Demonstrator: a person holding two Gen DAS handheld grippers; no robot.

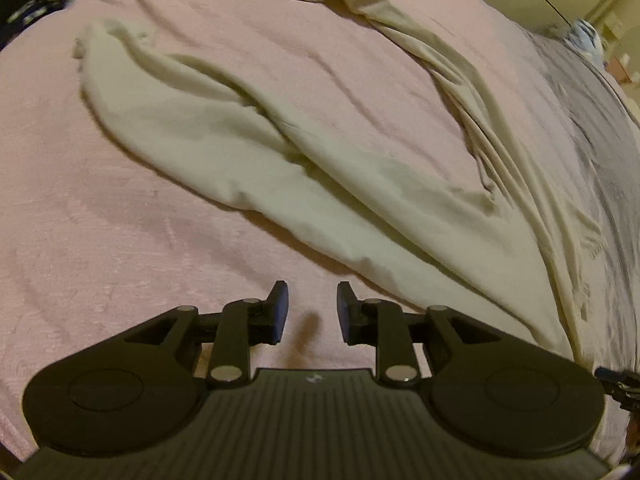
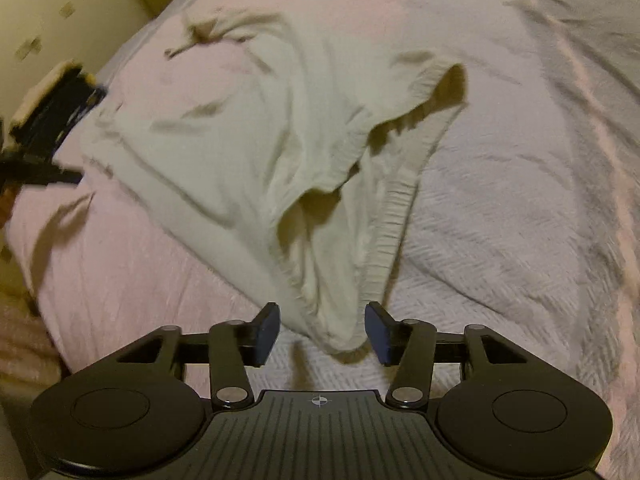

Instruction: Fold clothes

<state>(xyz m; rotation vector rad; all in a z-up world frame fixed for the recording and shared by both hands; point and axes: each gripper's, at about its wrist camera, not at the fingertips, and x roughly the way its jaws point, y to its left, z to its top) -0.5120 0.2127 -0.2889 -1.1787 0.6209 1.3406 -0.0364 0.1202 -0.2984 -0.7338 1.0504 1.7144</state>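
The pink bedspread (image 1: 120, 200) is lying wrinkled under the cream trousers (image 1: 248, 148), which are sprawling unfolded, legs apart. Your left gripper (image 1: 312, 312) is hovering released over bare cover, beside one leg. Your right gripper (image 2: 322, 330) is standing wide around the elastic waistband (image 2: 384, 248), not clenching it. If you are closing there, you are risking catching only one layer, or the bedspread too.

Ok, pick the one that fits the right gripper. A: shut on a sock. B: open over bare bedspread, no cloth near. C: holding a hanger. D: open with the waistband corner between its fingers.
D: the right gripper is open, its fingers apart on either side of the pale trousers' waistband corner, not yet pinched.
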